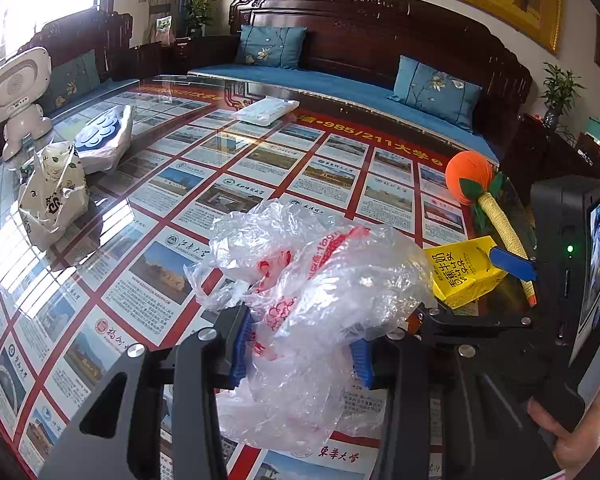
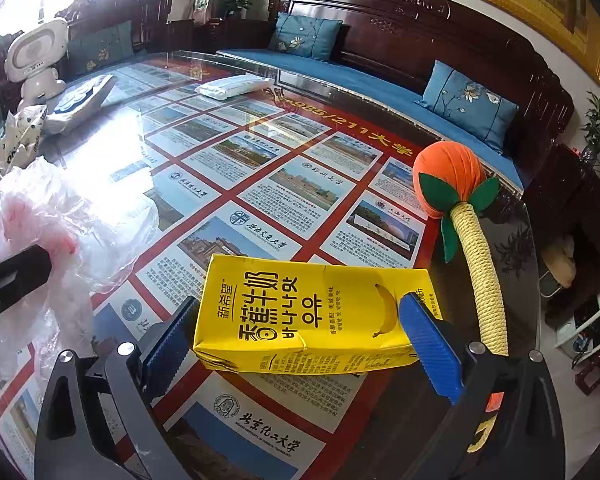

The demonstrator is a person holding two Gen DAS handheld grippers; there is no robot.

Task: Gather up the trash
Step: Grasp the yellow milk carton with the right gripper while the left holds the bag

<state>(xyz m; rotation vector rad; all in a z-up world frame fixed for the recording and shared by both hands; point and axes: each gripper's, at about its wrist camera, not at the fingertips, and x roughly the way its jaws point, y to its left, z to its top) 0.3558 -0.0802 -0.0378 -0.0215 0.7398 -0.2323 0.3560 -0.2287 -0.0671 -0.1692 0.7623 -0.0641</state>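
A crumpled clear plastic bag (image 1: 312, 280) with red print lies between the blue pads of my left gripper (image 1: 300, 354), which is closed on its lower part; the bag also shows at the left of the right wrist view (image 2: 48, 216). A yellow banana milk carton (image 2: 300, 316) lies on its side on the glass table. My right gripper (image 2: 304, 344) has its blue pads against both ends of the carton. The carton and the right gripper's blue fingertip (image 1: 512, 262) also show in the left wrist view, with the carton (image 1: 460, 276) at the right.
An orange plush toy on a yellow rope stick (image 2: 452, 188) lies right of the carton. A crumpled white printed bag (image 1: 52, 196), a wrapped blue-white packet (image 1: 104, 136), a white robot figure (image 1: 16, 92) and a white flat packet (image 1: 266, 109) sit farther away. A sofa runs behind the table.
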